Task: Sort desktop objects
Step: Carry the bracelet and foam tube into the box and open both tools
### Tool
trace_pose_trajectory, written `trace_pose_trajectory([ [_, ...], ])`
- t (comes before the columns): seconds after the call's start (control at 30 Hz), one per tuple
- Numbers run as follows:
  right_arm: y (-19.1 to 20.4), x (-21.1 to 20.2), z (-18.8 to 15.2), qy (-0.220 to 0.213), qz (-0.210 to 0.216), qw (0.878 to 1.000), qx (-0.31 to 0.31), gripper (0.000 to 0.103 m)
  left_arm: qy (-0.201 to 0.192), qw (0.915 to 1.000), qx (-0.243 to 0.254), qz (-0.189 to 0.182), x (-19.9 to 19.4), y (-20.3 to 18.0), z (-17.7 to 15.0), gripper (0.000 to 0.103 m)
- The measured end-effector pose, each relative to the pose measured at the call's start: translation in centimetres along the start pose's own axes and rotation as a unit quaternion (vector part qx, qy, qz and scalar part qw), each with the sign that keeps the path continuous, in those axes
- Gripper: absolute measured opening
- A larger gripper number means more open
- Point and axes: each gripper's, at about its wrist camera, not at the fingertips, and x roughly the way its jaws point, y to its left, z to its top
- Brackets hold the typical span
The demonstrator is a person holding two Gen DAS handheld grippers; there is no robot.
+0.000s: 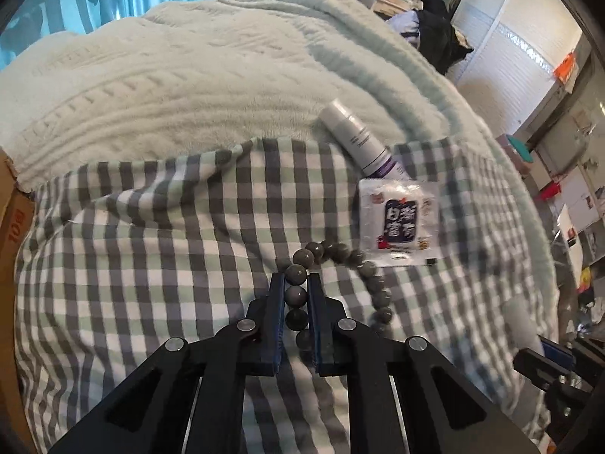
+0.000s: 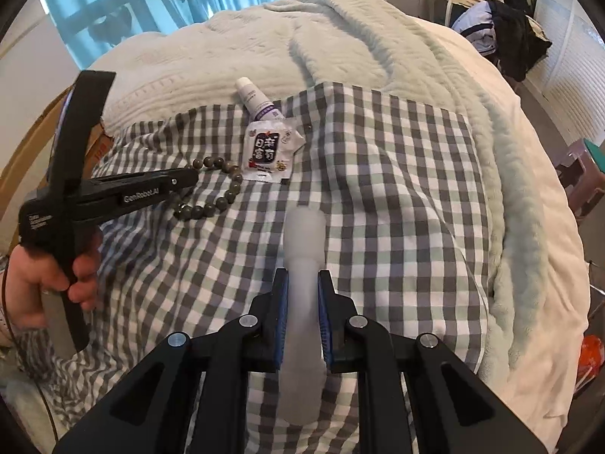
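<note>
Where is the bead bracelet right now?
The bead bracelet lies on the checked cloth, just below the white packet; the left gripper pinches one side of it.

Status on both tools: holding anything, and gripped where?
Left tool is shut on the bead bracelet, pinching a few beads on one side of the loop. Right tool is shut on the frosted white tube at its narrow middle.

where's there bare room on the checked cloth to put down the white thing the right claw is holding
Free: the wide stretch of checked cloth right of the snack packet, out to the fluffy blanket. Also free: the cloth left of the left claw toward the cardboard box. Crowded: the far edge, where tube, packet and bead bracelet cluster. The right claw grips the white piece.
</note>
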Motion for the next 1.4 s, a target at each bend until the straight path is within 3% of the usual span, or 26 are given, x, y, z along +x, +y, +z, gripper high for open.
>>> trace_pose_trajectory([
  [0.23, 1.0, -3.0, 0.7, -0.027, 0.011, 1.0, -0.001, 0.014, -0.043, 0.9984, 0.031, -0.021, -6.3, -1.6, 0.6, 0.011],
  [0.4, 2.7, -5.7, 1.3, -0.047, 0.023, 0.999, -0.001, 0.014, -0.078, 0.9962, 0.026, -0.028, -11.4, -1.8, 2.3, 0.011],
  [0.57, 6.1, -8.9, 2.8, -0.073, 0.035, 0.996, -0.021, 0.014, -0.106, 0.9935, 0.023, -0.032, -16.8, -0.8, 3.6, 0.011],
  [0.7, 9.8, -11.2, 4.0, -0.094, 0.054, 0.993, -0.039, 0.014, -0.126, 0.9916, 0.026, -0.011, -20.4, 0.9, 3.4, 0.011],
  [0.9, 16.9, -13.5, 6.4, -0.117, 0.095, 0.985, -0.079, 0.014, -0.159, 0.9872, 0.005, 0.015, -25.7, 6.1, 2.9, 0.011],
  [1.13, 26.6, -14.4, 9.1, -0.123, 0.159, 0.971, -0.127, 0.014, -0.197, 0.9783, -0.054, 0.033, -30.7, 14.3, 2.2, 0.011],
  [1.4, 36.9, -11.7, 10.6, -0.103, 0.197, 0.958, -0.183, 0.014, -0.195, 0.9727, -0.103, 0.071, -31.7, 23.4, 0.6, 0.011],
])
